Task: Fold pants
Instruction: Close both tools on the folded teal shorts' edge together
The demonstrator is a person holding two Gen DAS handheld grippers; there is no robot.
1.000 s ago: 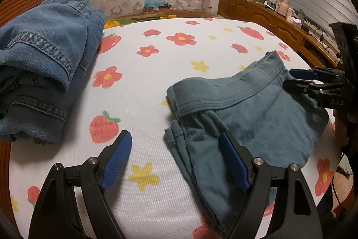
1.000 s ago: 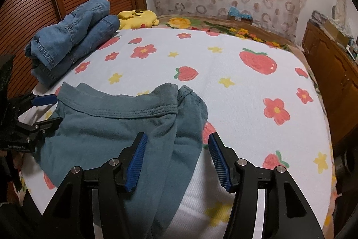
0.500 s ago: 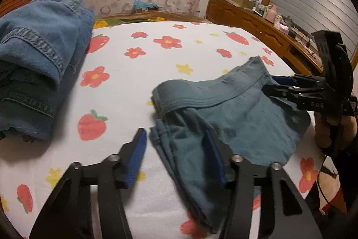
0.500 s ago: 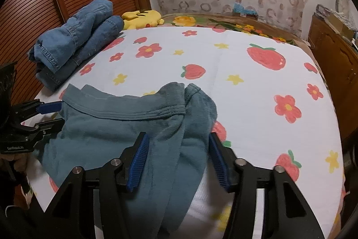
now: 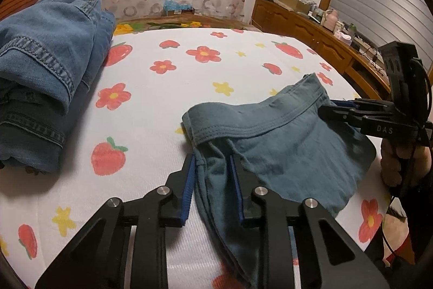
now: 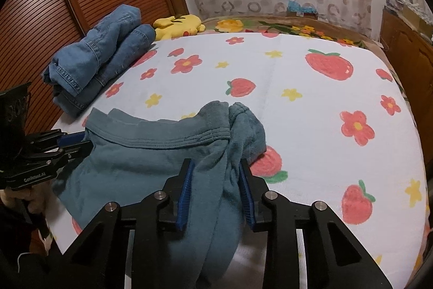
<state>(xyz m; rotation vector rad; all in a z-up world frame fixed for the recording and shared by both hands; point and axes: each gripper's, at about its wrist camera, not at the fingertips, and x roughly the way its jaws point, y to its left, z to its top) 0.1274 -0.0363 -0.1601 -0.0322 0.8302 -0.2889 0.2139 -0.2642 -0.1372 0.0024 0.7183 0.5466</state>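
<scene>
Teal-grey pants [image 5: 284, 151] lie bunched on the flowered bed sheet [image 5: 167, 104] near its front edge, waistband up. My left gripper [image 5: 212, 167] has closed on the folded left edge of the pants. My right gripper [image 6: 216, 172] has closed on the folded right edge of the pants [image 6: 151, 167]. Each gripper shows in the other's view: the right one [image 5: 335, 107] at the waistband's right end, the left one [image 6: 78, 142] at its left end. The cloth between them is slack and wrinkled.
A stack of folded blue jeans [image 5: 46, 88] lies at the left edge of the bed [image 6: 97, 64]. A yellow plush toy [image 6: 178, 25] lies behind it. A wooden dresser [image 5: 319, 37] with clutter runs along the right. A slatted wooden panel [image 6: 54, 18] stands at the left.
Both grippers moved forward onto the pants' side edges and narrowed from wide open to closed on the cloth. The waistband has bunched up slightly.
</scene>
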